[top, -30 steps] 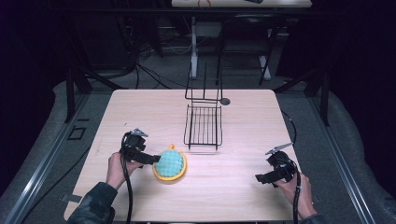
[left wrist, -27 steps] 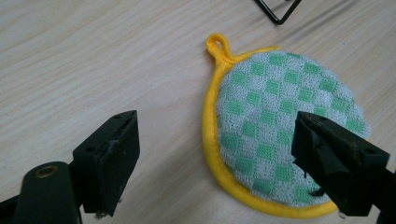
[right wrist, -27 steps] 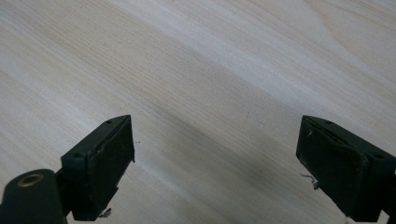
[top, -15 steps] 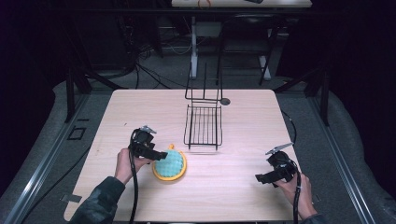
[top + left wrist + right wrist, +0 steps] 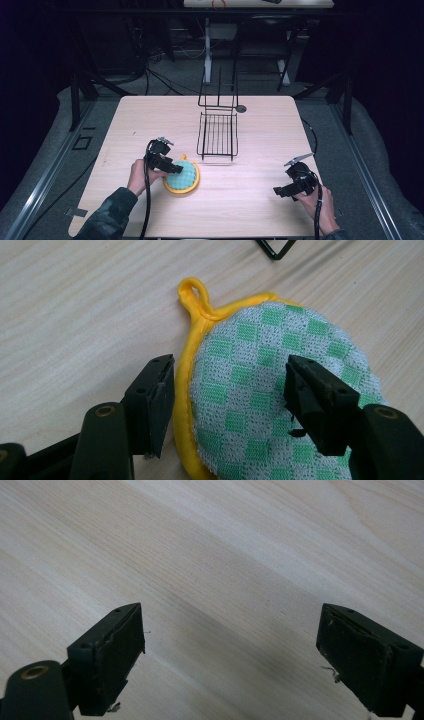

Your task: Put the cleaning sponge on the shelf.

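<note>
Pale wood grain runs across the table (image 5: 260, 200), a light laminate top with rounded corners, smooth and matte under the lamp. On its near left part lies a round pot holder (image 5: 182, 175): a knitted face of green and white checks, slightly domed, bound all round with a bright yellow fabric rim that ends in a small hanging loop (image 5: 192, 292) at its far edge. In the left gripper view the weave shows as fine mesh, and the yellow binding looks soft and rolled.

The left gripper (image 5: 169, 165) sits at the pot holder's left edge, held in the person's left hand (image 5: 140, 172), a dark patterned sleeve behind it. Its two black jaws stand apart: one is over the bare wood just outside the yellow rim, the other over the checked face, so the rim lies between them. Whether the pads touch the cloth I cannot tell.

A black wire rack (image 5: 218, 135) stands near the table's middle, thin rods forming a flat grid tray with an upright frame at its far end.

The right gripper (image 5: 286, 191) rests at the near right, well apart from the pot holder, in the person's right hand (image 5: 317, 205). Its blocky jaws are spread wide over bare wood.
</note>
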Demonstrator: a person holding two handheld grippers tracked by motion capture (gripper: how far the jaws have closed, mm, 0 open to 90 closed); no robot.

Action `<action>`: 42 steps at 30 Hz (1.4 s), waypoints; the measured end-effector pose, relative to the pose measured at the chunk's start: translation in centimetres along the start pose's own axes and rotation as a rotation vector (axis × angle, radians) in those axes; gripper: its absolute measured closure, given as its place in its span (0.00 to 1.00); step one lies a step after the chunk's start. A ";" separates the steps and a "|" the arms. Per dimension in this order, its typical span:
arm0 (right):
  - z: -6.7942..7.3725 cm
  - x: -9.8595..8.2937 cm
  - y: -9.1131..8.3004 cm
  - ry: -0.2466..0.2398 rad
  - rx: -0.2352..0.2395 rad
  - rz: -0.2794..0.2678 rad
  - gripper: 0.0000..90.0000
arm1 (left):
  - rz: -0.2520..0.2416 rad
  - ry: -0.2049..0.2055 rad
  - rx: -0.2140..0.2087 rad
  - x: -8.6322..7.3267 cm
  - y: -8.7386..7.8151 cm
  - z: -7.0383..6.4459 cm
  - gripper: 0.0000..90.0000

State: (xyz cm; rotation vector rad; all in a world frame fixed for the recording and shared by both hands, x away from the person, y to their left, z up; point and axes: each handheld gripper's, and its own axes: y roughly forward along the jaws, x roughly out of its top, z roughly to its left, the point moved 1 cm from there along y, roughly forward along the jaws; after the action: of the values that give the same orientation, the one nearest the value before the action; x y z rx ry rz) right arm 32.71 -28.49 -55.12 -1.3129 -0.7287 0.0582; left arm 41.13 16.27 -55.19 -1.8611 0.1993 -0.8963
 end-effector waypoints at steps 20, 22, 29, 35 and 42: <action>0.2 0.1 0.0 -0.013 0.006 0.002 0.13 | -0.050 -0.010 0.009 -0.6 -0.1 0.4 0.79; 0.3 0.1 0.1 -0.012 0.007 -0.004 0.13 | -0.053 -0.004 0.012 -0.7 -0.1 0.3 0.85; 0.3 0.1 0.0 -0.015 0.007 0.001 0.13 | -0.061 0.021 0.030 -0.7 -0.2 0.1 0.94; 0.3 0.1 0.0 -0.018 0.005 -0.007 0.13 | -0.072 0.035 0.027 -0.7 -0.4 0.0 0.95; 0.3 0.1 -0.1 -0.016 0.009 -0.009 0.13 | -0.089 0.053 0.028 -0.7 -1.2 -0.3 0.96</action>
State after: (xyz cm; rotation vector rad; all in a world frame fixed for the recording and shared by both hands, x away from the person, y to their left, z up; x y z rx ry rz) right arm 32.59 -28.28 -54.94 -1.3024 -0.7473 0.0651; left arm 40.15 16.94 -54.48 -1.8335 0.1372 -1.0053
